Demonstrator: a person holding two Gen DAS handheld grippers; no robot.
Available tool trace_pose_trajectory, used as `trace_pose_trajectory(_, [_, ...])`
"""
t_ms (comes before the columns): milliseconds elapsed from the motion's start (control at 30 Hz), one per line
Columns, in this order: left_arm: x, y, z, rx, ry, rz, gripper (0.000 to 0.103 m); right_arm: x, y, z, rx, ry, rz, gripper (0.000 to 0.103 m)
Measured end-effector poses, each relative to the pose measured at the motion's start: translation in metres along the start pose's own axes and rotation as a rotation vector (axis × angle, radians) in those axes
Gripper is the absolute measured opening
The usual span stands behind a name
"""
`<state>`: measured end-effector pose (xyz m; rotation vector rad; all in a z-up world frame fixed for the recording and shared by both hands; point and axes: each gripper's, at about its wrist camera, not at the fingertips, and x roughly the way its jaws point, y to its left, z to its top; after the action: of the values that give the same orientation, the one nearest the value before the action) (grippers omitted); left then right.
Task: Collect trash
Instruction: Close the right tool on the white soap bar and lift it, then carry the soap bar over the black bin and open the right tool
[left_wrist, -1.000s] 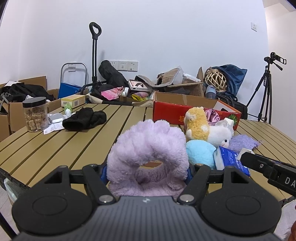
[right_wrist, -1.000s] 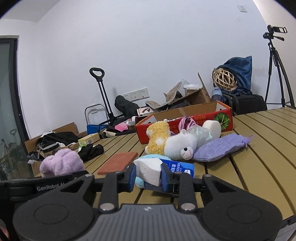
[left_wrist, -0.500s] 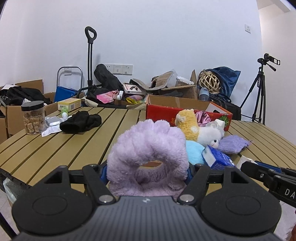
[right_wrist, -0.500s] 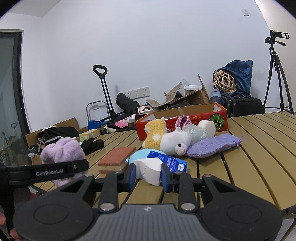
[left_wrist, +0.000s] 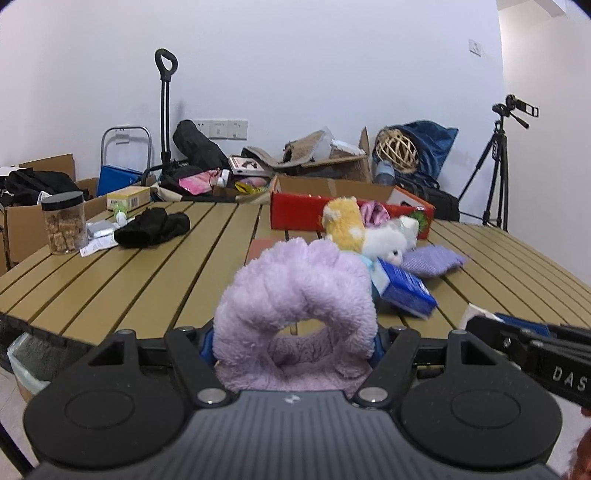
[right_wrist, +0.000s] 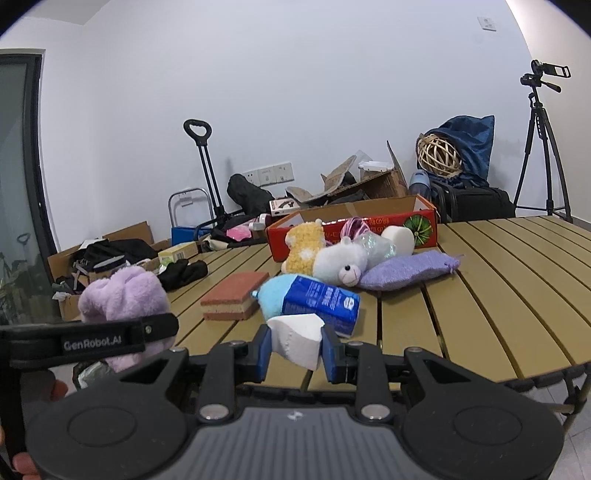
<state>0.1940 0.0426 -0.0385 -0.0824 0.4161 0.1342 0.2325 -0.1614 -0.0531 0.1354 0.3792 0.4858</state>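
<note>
My left gripper (left_wrist: 293, 341) is shut on a fluffy purple plush ring (left_wrist: 295, 288), held above the near edge of the wooden slat table (left_wrist: 155, 273). The same purple plush (right_wrist: 122, 295) shows at the left of the right wrist view, behind the left gripper's black body (right_wrist: 88, 341). My right gripper (right_wrist: 295, 350) is shut on a crumpled white piece of paper (right_wrist: 297, 339), also near the table's front edge. A blue carton (right_wrist: 321, 301) lies on the table just beyond it, beside a light blue plush (right_wrist: 273, 297).
A sponge block (right_wrist: 232, 295), yellow and white plush toys (right_wrist: 332, 258), a purple pouch (right_wrist: 410, 271) and a red cardboard box (right_wrist: 351, 225) crowd the table's middle. A black cloth (left_wrist: 151, 227) and jar (left_wrist: 64, 223) sit far left. A lined bin (left_wrist: 33, 362) stands below the left edge.
Both grippers have drawn back from the table with their loads; the table items look farther off and the front edge has come into view.
</note>
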Motion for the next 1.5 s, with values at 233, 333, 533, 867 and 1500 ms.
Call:
trace_pose_trajectory(233, [-0.023, 0.001, -0.011, 0.020, 0.021, -0.008, 0.072, -0.019, 0.009, -0.012, -0.029, 0.045, -0.006, 0.027])
trace_pose_trajectory(333, [-0.032, 0.002, -0.018, 0.025, 0.040, -0.011, 0.072, -0.027, 0.011, -0.018, -0.038, 0.064, -0.014, 0.027])
trace_pose_trajectory(533, [-0.046, 0.006, -0.035, 0.036, 0.087, -0.011, 0.072, -0.039, 0.014, -0.032, -0.039, 0.137, -0.023, 0.027])
trace_pose_trajectory(867, [-0.064, 0.010, -0.061, 0.048, 0.153, -0.009, 0.072, -0.054, 0.021, -0.058, -0.079, 0.265, -0.034, 0.027])
trace_pose_trajectory(1500, [-0.054, 0.016, -0.108, 0.074, 0.317, -0.009, 0.071, -0.033, 0.015, -0.097, -0.087, 0.515, -0.036, 0.027])
